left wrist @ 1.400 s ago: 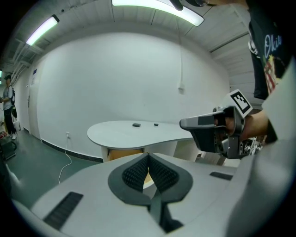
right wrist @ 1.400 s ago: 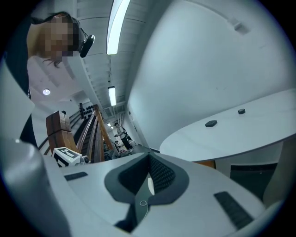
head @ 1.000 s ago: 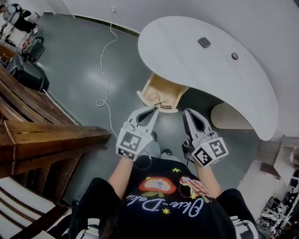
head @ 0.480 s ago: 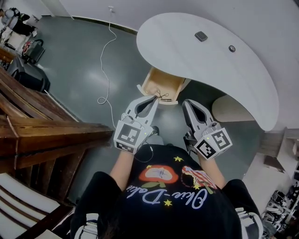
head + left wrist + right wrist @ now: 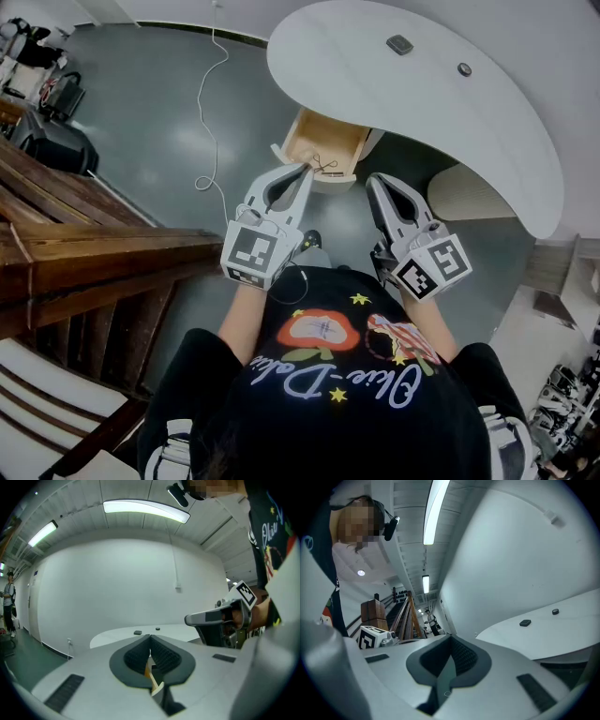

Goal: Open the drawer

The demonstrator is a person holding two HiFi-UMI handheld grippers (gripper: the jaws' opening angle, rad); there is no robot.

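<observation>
A grey floor point(image 5: 141, 112) spreads under a white, curved bench point(image 5: 441, 112), with wooden stairs point(image 5: 75, 253) at the left and a white cable point(image 5: 214, 103) trailing across the floor. Two small dark things point(image 5: 399, 44) lie on the bench top. The wooden drawer point(image 5: 323, 145) stands pulled out from under the bench's near edge, with a small dark wiry thing point(image 5: 323, 167) inside it. The left gripper point(image 5: 305, 169) has its jaws closed together on nothing. In the head view its tip lies over the drawer's front edge; whether it touches cannot be told. The right gripper point(image 5: 372, 180) is just beside it, apart from the drawer, its jaws likewise together and empty.
</observation>
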